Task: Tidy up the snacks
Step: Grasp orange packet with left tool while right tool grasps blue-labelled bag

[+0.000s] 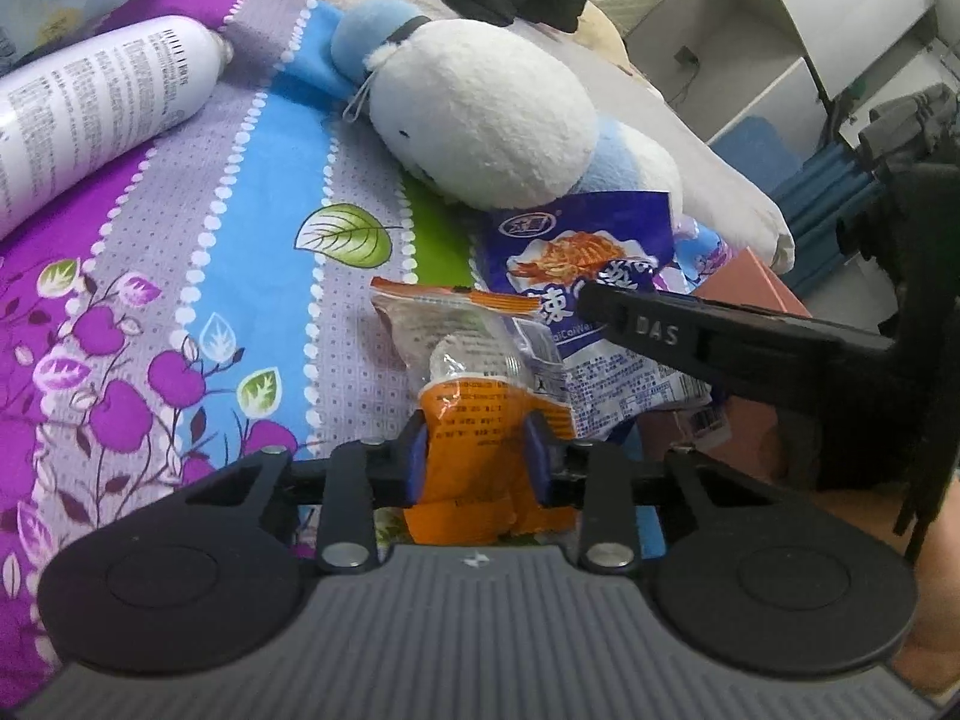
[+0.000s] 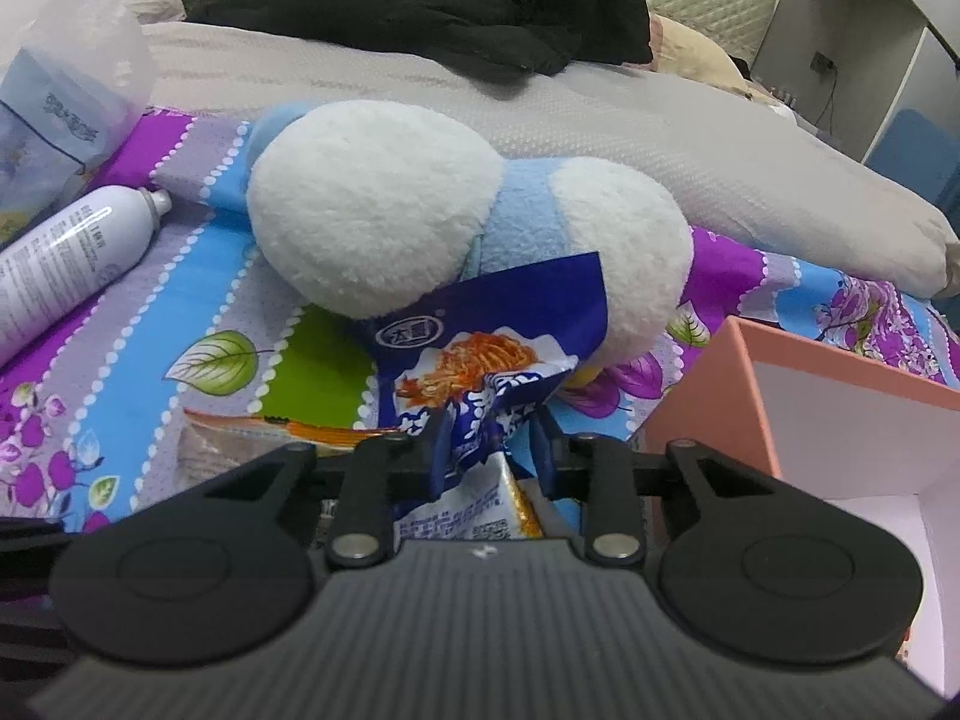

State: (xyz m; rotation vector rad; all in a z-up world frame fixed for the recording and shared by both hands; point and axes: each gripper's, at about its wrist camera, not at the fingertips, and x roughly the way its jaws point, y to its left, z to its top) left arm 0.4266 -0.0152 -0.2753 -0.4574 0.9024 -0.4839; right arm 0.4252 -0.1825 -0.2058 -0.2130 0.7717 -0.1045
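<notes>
Much of both snack packets is disappearing behind the gripper bodies, and the small print on them is too blurred to read. The left gripper (image 1: 477,456) is clamping the orange snack packet (image 1: 480,396) between its blue pads, squeezing the wrapper at its orange lower half; the packet's long axis is running straight away from the gripper, its clear upper part and orange sealed edge pointing out over the flowered bedsheet (image 1: 180,276). Its bottom end is cut off under the gripper.

The right gripper (image 2: 491,450) is pinching the crumpled middle of the purple snack packet (image 2: 486,348), which is standing up with its dark top edge leaning against the white and blue plush toy (image 2: 384,210); its lower printed end is tucked out of sight beneath the jaws.

The left wrist view is showing the right gripper's black finger (image 1: 690,330) crossing over the purple snack packet (image 1: 576,264), just beside the orange one, while the right wrist view catches only the orange packet's upper edge. The right wrist view alone is showing the open pink box (image 2: 744,396) with its white inside, just right of the packets. A white spray can (image 1: 96,114) is lying on its side well to the left.
</notes>
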